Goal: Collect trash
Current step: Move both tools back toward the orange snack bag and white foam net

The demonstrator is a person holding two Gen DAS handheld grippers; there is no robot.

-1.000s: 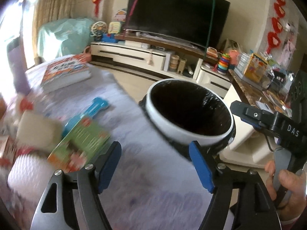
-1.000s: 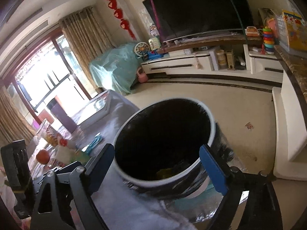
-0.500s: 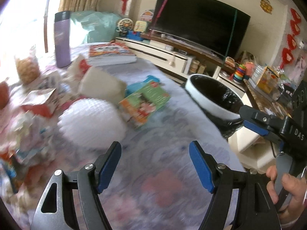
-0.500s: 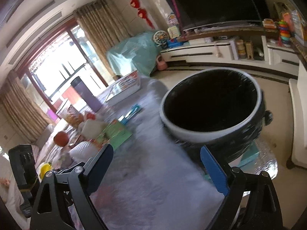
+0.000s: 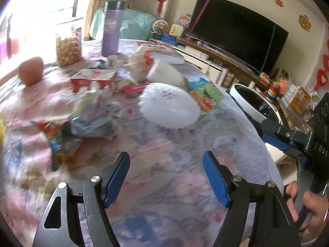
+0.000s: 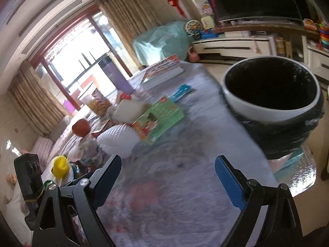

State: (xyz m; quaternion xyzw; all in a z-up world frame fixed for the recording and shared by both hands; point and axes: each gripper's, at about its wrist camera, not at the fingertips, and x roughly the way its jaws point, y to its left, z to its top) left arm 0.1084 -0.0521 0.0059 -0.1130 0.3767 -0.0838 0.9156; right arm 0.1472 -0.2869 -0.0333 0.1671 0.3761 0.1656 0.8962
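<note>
A white-rimmed trash bin (image 6: 273, 94) lined with a black bag stands off the table's far right edge; it also shows in the left wrist view (image 5: 254, 106). Crumpled wrappers (image 5: 90, 113) and a red-and-white carton (image 5: 92, 81) lie on the flowered tablecloth (image 5: 164, 177) at the left. A white foam net (image 5: 168, 108) lies mid-table, also in the right wrist view (image 6: 117, 140). My left gripper (image 5: 166, 177) is open and empty above the cloth. My right gripper (image 6: 167, 182) is open and empty, seen from the left view (image 5: 273, 138) at the right edge.
A purple flask (image 5: 112, 35), a snack jar (image 5: 68, 49), an apple (image 5: 30, 72), a white block (image 5: 166, 76), a green booklet (image 6: 158, 119), a blue tool (image 6: 181, 91) and a book (image 6: 164, 69) sit on the table. A yellow object (image 6: 59, 165) lies left. A TV stand lies beyond.
Both grippers have swung left, away from the bin and over the table. The bin has slid to the right of both views and the pile of wrappers has come into the left view.
</note>
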